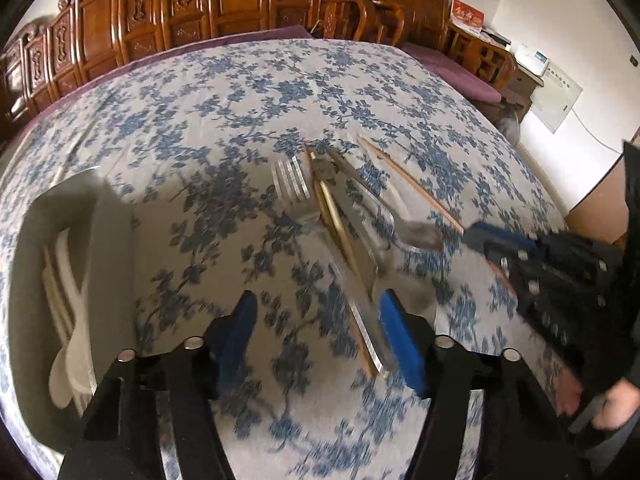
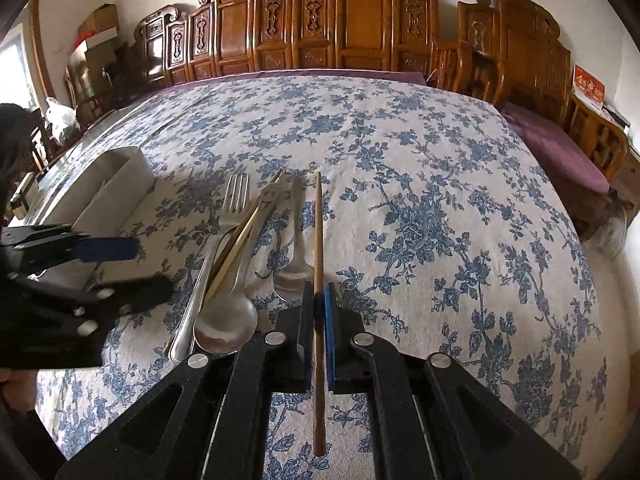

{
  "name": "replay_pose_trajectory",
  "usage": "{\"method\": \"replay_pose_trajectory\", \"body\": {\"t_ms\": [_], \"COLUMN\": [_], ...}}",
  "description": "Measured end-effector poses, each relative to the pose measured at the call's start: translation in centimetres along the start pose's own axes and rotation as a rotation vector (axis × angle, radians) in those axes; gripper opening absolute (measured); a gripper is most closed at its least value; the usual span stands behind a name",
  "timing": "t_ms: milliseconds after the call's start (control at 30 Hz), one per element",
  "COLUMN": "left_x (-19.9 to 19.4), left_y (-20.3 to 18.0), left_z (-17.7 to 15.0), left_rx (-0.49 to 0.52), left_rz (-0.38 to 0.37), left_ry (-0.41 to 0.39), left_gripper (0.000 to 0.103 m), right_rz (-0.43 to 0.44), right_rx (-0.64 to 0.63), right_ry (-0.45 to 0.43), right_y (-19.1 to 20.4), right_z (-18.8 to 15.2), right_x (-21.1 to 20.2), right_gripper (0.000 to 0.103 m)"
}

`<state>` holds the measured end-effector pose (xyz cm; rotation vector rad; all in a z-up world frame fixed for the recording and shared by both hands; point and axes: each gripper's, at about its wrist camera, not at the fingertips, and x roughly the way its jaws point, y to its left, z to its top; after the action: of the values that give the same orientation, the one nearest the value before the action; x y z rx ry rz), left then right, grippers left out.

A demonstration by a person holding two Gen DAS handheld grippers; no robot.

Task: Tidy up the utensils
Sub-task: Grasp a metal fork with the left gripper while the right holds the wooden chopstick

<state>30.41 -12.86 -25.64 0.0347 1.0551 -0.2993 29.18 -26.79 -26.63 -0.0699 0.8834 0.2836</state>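
Observation:
A pile of metal cutlery lies on the floral tablecloth: a fork (image 1: 294, 192) (image 2: 235, 200), a large spoon (image 2: 226, 320), a small spoon (image 2: 294, 276) and gold-coloured chopsticks (image 2: 244, 236). My left gripper (image 1: 320, 340) (image 2: 154, 266) hangs over the near end of the pile, jaws apart. The fork's handle runs just inside its right pad (image 1: 400, 344), and no pad presses on it. My right gripper (image 2: 319, 320) (image 1: 476, 236) is shut on a brown wooden chopstick (image 2: 318, 220) (image 1: 412, 184), which points away along the cloth.
An organizer tray (image 1: 112, 240) (image 2: 120, 184) stands left of the pile and holds white spoons (image 1: 68, 352) and pale chopsticks. The cloth-covered table (image 2: 440, 160) stretches far and right. Carved wooden furniture (image 2: 360, 20) lines the back. A person's hand (image 1: 616, 404) holds the right gripper.

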Motion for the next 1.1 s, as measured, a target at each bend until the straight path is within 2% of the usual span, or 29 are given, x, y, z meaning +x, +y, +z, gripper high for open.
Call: {"method": "replay_pose_trajectory", "body": {"t_ms": [33,67,100,233,467,633,1100], "left_x": [0.4,0.8,1.3,2.2,3.7,3.5,4.3], "left_y": [-0.1,-0.2,-0.3,-0.3,0.5,1.0,1.2], "left_z": [0.2,0.5,0.9,1.6,2.0,1.9,3.0], "left_rx": [-0.001,-0.005,-0.019,-0.057,-0.100,-0.124,-0.102], "left_rz": [-0.001,0.002,0.004,-0.006,0.008,0.015,0.036], "left_ry": [0.006,0.015,0.030,0.032,0.064,0.062,0.080], "left_gripper": [0.052,0.042,0.038,0.037,0.029,0.017,0.011], "right_rz": [0.001,0.003,0.002,-0.001,0.002,0.003,0.008], "right_rx": [0.000,-0.001,-0.003,-0.008,-0.012,-0.013,-0.016], "right_ry": [0.001,0.003,0.004,0.008,0.009,0.010,0.013], "right_y": [0.0,0.0,0.0,0.0,0.2,0.2,0.4], "right_z": [0.0,-0.1,-0.1,-0.2,-0.3,-0.3,-0.3], "right_x": [0.0,0.1,0.1,0.3,0.4,0.4,0.6], "right_gripper": [0.006,0.006,0.006,0.006,0.006,0.006,0.006]}}
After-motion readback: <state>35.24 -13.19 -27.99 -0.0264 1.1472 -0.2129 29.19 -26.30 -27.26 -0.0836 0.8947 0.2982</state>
